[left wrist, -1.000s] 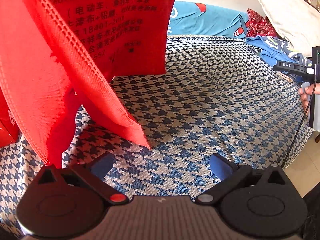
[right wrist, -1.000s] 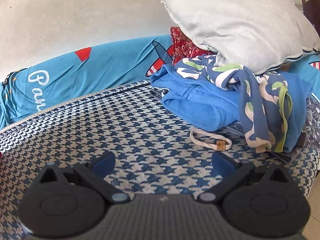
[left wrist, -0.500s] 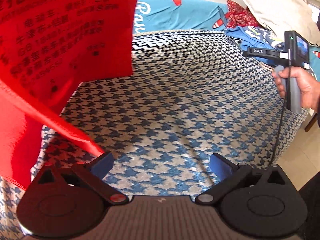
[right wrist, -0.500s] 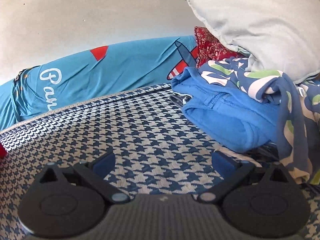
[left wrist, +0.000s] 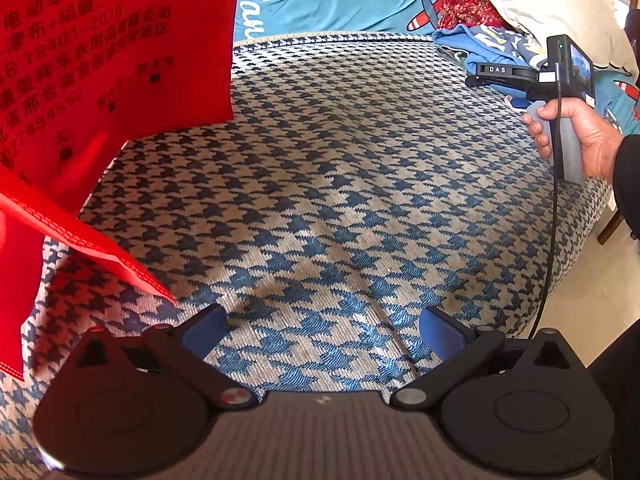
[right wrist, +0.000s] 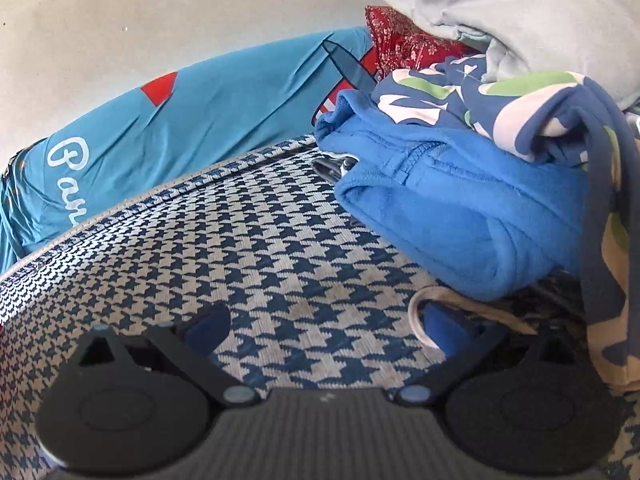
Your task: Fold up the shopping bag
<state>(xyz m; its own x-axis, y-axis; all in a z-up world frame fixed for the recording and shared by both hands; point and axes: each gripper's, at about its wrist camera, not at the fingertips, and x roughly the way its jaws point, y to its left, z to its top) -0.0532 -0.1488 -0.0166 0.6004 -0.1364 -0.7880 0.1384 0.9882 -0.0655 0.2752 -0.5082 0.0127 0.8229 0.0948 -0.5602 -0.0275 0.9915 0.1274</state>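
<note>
A red shopping bag (left wrist: 100, 60) of thin non-woven fabric is hanging at the far left of the left wrist view, printed with dark characters and edged with stitched seams — its lower corner is drooping to a point just beside the left gripper (left wrist: 322, 330). That gripper is hovering over the bed (left wrist: 340, 184), its two blue-padded fingers spread wide apart and gripping nothing. The bed is wearing a woven cover in a blue-and-cream houndstooth pattern, coarse and ribbed up close.

At the right, a hand (left wrist: 580, 136) in a dark sleeve is gripping the right gripper (right wrist: 328, 330) by its handle; a black cable (left wrist: 550, 240) is trailing down from it. Its two fingers are likewise standing apart and empty, low over the houndstooth cover, with a pale cord loop (right wrist: 432, 312) lying beside the right finger.

Far right, one soft blue fleece garment (right wrist: 460, 216) is sitting folded under a patterned blue, green and white cloth (right wrist: 520, 104), with a grey-white pillow (right wrist: 520, 4) piled on top. A teal sheet (right wrist: 180, 132) with white lettering is running along the far edge.
</note>
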